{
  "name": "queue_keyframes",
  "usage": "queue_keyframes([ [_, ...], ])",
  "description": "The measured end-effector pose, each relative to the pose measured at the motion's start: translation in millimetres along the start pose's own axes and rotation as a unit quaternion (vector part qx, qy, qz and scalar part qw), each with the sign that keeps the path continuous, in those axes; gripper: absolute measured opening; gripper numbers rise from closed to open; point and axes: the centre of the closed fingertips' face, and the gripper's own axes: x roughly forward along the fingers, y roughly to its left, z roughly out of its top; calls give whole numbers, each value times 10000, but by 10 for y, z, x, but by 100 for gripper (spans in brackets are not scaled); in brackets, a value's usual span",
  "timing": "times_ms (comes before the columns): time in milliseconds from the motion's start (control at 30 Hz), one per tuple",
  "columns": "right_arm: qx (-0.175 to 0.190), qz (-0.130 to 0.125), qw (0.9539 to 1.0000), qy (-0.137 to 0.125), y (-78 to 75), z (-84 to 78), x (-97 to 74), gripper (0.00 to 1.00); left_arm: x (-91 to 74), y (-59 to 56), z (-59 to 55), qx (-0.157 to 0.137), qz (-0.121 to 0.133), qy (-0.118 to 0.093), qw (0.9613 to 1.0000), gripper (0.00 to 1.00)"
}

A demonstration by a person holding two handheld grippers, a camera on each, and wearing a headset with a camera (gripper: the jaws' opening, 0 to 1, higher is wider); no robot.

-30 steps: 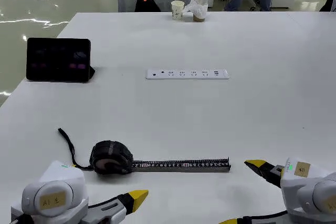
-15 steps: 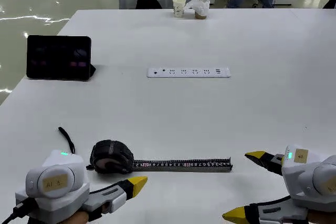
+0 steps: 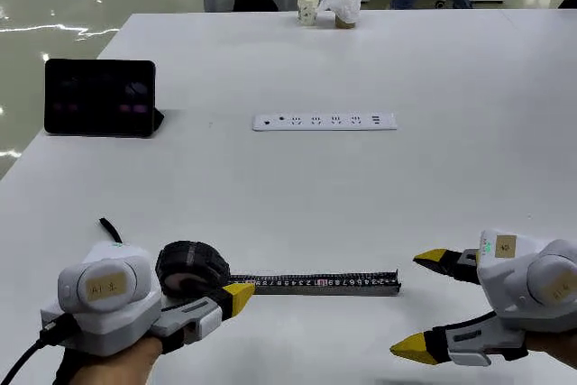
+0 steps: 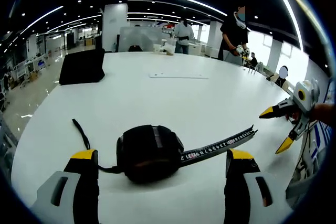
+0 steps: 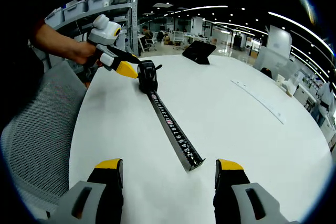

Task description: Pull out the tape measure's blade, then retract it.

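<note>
On table (image 3: 361, 196), tape measure (image 3: 191, 268) w/ blade (image 3: 325, 283) out toward 3 o'clock; L gripper (image 4: 161, 155) wide beside it, R gripper (image 3: 418, 302) wide past blade's end.

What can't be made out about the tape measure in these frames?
Black round tape measure case: head view, near side hidden by the left gripper; lock button not discernible.
Black wrist strap: head view, mostly hidden by that gripper.
Dark blade: head view, numerals too small to read.
End hook of the blade: right gripper view, too small to tell its shape.
</note>
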Motion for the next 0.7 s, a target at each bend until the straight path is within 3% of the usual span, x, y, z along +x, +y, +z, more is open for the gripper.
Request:
queue_keyframes([
  [700, -493, 445, 9972, 352, -183, -83, 165, 46, 117, 136, -32, -357, 235, 177, 9989, 81],
])
